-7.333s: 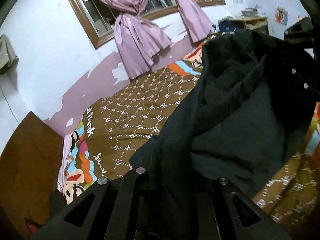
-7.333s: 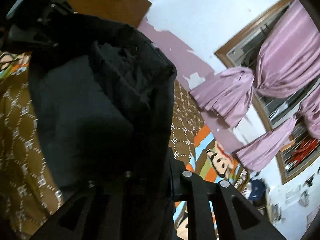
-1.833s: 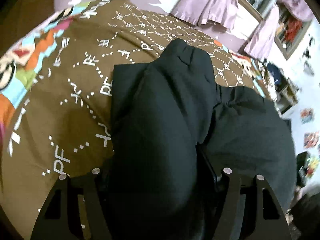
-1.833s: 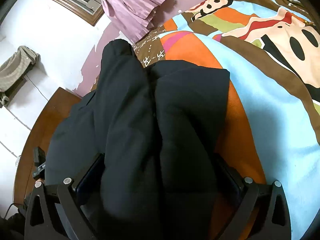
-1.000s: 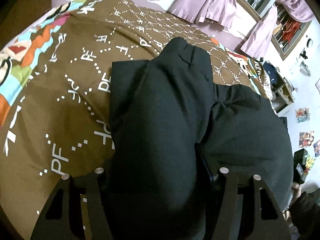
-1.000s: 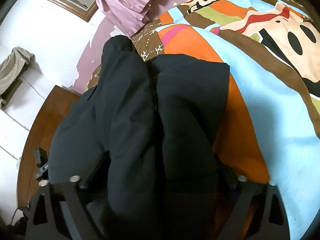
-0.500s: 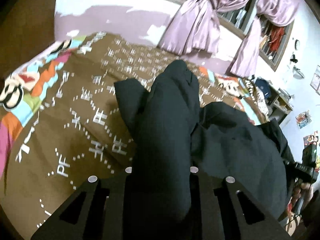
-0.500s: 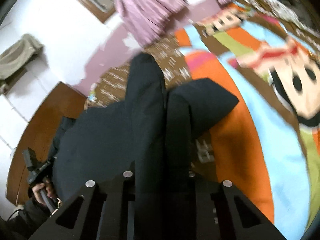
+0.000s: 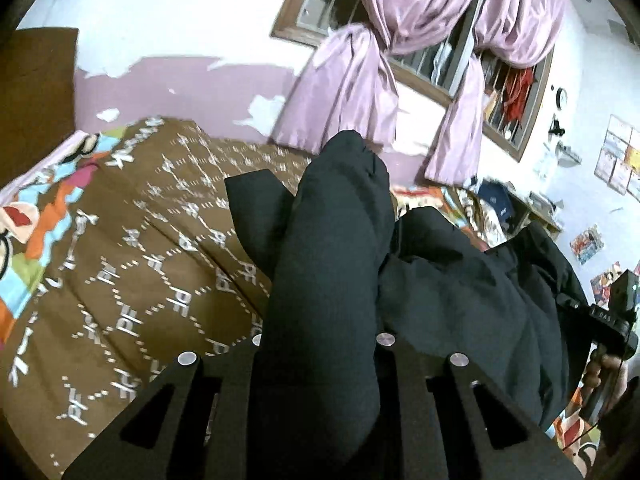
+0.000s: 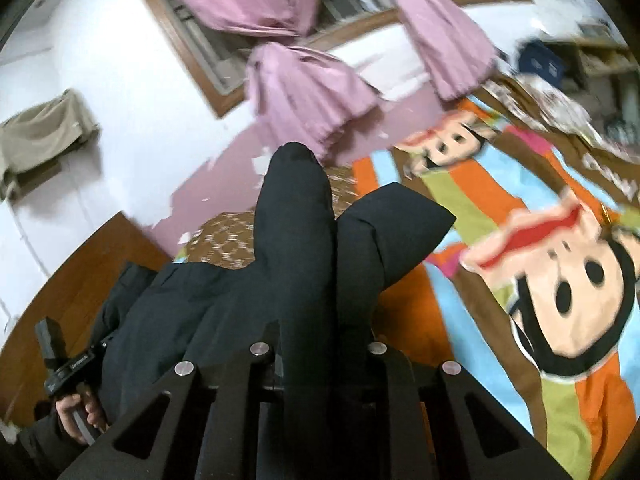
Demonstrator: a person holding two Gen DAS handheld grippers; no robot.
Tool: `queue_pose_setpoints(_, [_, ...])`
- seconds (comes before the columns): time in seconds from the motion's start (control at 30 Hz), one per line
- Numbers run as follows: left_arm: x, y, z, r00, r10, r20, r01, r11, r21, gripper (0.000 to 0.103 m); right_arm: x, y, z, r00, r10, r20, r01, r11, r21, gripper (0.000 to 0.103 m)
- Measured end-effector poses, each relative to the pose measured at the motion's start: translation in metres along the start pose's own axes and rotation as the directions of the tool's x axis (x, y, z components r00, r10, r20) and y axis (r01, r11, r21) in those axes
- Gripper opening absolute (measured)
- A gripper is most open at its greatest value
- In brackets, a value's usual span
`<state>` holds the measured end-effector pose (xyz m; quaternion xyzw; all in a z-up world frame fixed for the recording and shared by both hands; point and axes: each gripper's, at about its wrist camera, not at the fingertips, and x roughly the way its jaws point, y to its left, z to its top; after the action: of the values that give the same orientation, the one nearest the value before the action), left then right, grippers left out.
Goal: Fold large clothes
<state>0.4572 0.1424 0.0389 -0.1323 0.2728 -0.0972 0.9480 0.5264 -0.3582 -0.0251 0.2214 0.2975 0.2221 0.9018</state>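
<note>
left wrist: left gripper [image 9: 318,344] clamped on a bunched fold of the black jacket [image 9: 332,240], lifted above the brown patterned bedspread [image 9: 132,240]; purple curtains [image 9: 360,80] behind | right wrist: right gripper [image 10: 316,346] clamped on another jacket fold [image 10: 304,240], over the cartoon monkey blanket [image 10: 560,280]; left hand [image 10: 76,412] visible at lower left

A bulky black padded jacket [image 9: 328,280] is bunching into thick rolls between the left claw's [image 9: 320,344] fingers. Its other edge [image 10: 304,264] is rising likewise between the right claw's [image 10: 316,348] fingers, the rest sagging between them.
</note>
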Motion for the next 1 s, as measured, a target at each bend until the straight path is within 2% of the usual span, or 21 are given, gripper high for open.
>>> queue_pose_setpoints(0.07, [0.023,0.001,-0.009,0.998,0.008,-0.062,-0.008,1.0,-0.004,0.015,0.009,-0.019,-0.007,0.998,-0.043,-0.037,0.044,0.999,0.032,0.015])
queue_pose_setpoints(0.17, [0.045,0.013,-0.022,0.99,0.046,-0.135,-0.051,0.998,-0.028,0.015,0.022,-0.046,-0.019,0.994,-0.029,-0.101,0.039,0.994,0.102,0.02])
queue_pose_setpoints(0.23, [0.051,0.031,-0.026,0.987,0.025,-0.161,-0.041,0.995,-0.096,0.016,0.023,-0.059,-0.024,0.994,-0.006,-0.113,0.022,0.989,0.145,0.027])
queue_pose_setpoints(0.3, [0.052,0.047,-0.028,0.985,0.001,-0.174,-0.028,0.988,-0.155,0.019,0.023,-0.061,-0.024,0.993,-0.021,-0.117,0.038,0.989,0.141,0.034])
queue_pose_setpoints(0.37, [0.052,0.051,-0.029,0.981,0.015,-0.192,-0.045,0.987,-0.154,0.023,0.025,-0.061,-0.022,0.992,-0.036,-0.121,0.053,0.989,0.138,0.037])
queue_pose_setpoints(0.43, [0.054,0.047,-0.028,0.975,0.06,-0.215,-0.087,0.989,-0.117,0.03,0.025,-0.057,-0.022,0.991,-0.059,-0.123,0.075,0.989,0.129,0.047])
queue_pose_setpoints(0.5, [0.056,0.042,-0.028,0.964,0.119,-0.239,-0.142,0.986,-0.083,0.038,0.024,-0.053,-0.023,0.988,-0.084,-0.131,0.099,0.989,0.113,0.068])
queue_pose_setpoints(0.6, [0.06,0.041,-0.033,0.948,0.151,-0.28,-0.179,0.981,-0.08,0.057,0.02,-0.048,-0.027,0.983,-0.134,-0.124,0.147,0.984,0.1,0.083])
queue_pose_setpoints(0.67, [0.057,0.044,-0.038,0.947,0.17,-0.274,-0.205,0.973,-0.105,0.066,0.013,-0.044,-0.029,0.978,-0.18,-0.106,0.19,0.978,0.091,0.089])
queue_pose_setpoints(0.73, [0.05,0.045,-0.04,0.947,0.204,-0.249,-0.24,0.963,-0.122,0.094,0.006,-0.041,-0.028,0.974,-0.209,-0.085,0.217,0.972,0.088,0.093])
queue_pose_setpoints(0.83, [0.028,0.035,-0.038,0.958,0.233,-0.169,-0.254,0.961,-0.113,0.098,-0.005,-0.034,-0.027,0.975,-0.214,-0.064,0.219,0.972,0.086,0.095])
queue_pose_setpoints(1.0, [0.005,0.009,-0.033,0.964,0.246,-0.104,-0.252,0.966,-0.048,0.098,-0.024,-0.021,-0.024,0.98,-0.201,-0.017,0.201,0.974,0.105,0.097])
